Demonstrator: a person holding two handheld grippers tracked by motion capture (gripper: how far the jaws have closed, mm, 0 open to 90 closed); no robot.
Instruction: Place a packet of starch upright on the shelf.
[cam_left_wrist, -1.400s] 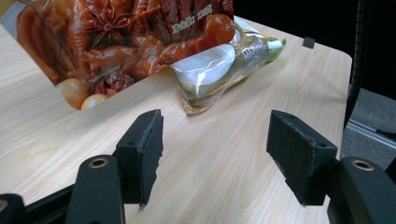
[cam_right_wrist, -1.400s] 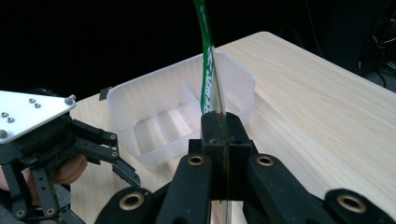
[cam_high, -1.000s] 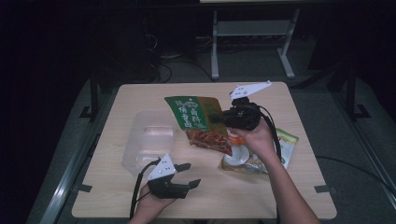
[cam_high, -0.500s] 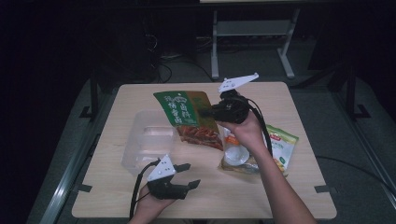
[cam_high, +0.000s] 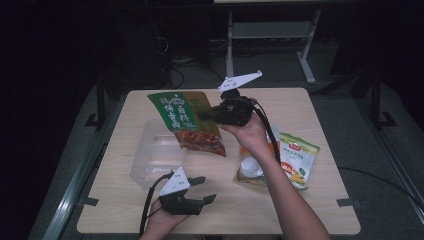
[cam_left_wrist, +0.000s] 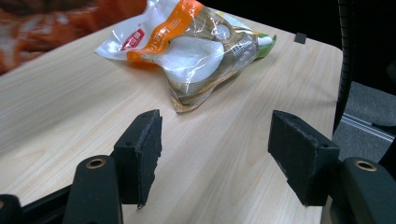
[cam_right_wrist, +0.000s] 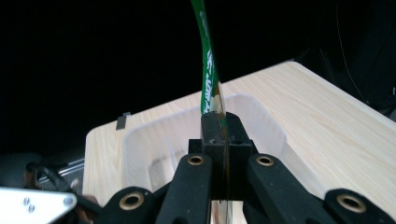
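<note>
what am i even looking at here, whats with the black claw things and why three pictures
A person stands at a light wooden table holding a hand-held black clamp tool in each hand. One picture comes from a camera above the table. The other two come from small cameras riding on each tool, looking along its fingers.

The right gripper is shut on a green and orange snack pouch, lifted above a clear plastic tub. The left gripper rests open near the table's front edge, holding nothing. Also on the table are a clear bag with white contents and a green and yellow packet.
</note>
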